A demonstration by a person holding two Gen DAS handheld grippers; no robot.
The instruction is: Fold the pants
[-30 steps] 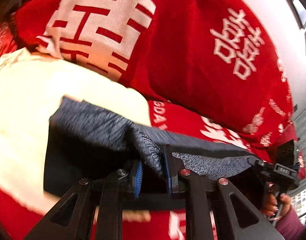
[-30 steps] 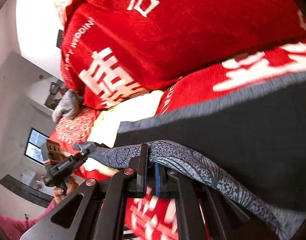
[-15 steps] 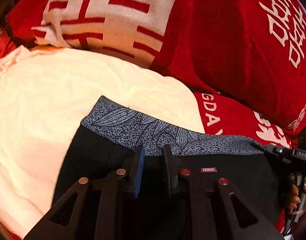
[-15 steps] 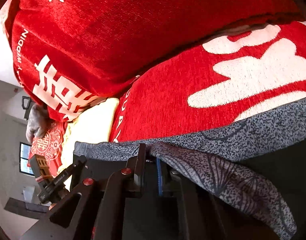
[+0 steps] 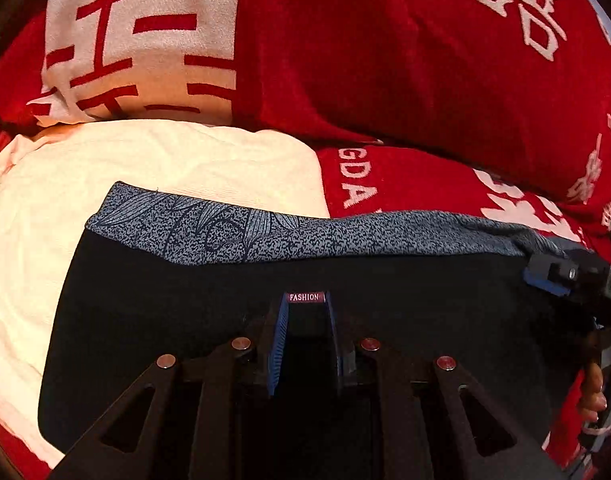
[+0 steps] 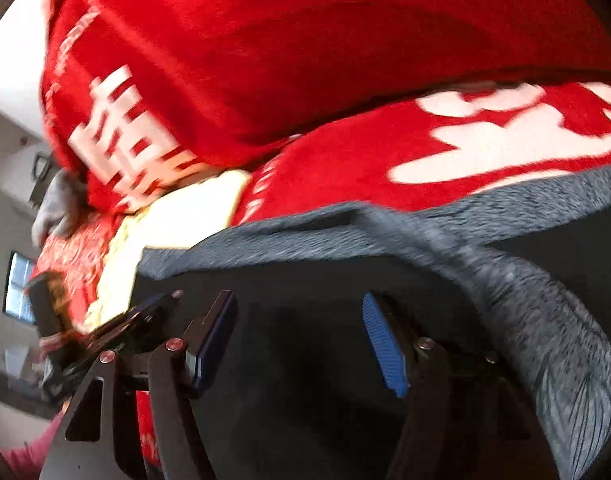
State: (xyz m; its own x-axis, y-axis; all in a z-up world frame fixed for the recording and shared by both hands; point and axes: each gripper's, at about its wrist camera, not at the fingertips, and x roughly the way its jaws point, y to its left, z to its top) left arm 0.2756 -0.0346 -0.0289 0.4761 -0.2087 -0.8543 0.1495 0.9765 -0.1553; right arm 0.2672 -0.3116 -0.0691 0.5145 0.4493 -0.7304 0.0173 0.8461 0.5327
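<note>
With the black pants with grey patterned waistband [image 5: 241, 236] laid doubled on the red bedspread [image 5: 405, 184], the left gripper [image 5: 305, 312] is pressed together, apparently empty, the right gripper [image 6: 301, 332] is opening with nothing gripped, and further folds appear outstanding.

Right wrist cam: right gripper [image 6: 301, 340] over black pants [image 6: 305, 400], jaws opening, no cloth between the pads.
Blue pads [image 6: 383, 346] spread wide above the dark fabric. Grey patterned waistband [image 6: 525, 312] runs across and curls down at right. Red blanket [image 6: 345, 60] with white characters behind; cream cloth [image 6: 177, 224] at left. Left gripper [image 6: 145, 314] at the pants' left edge, blurred.
</note>
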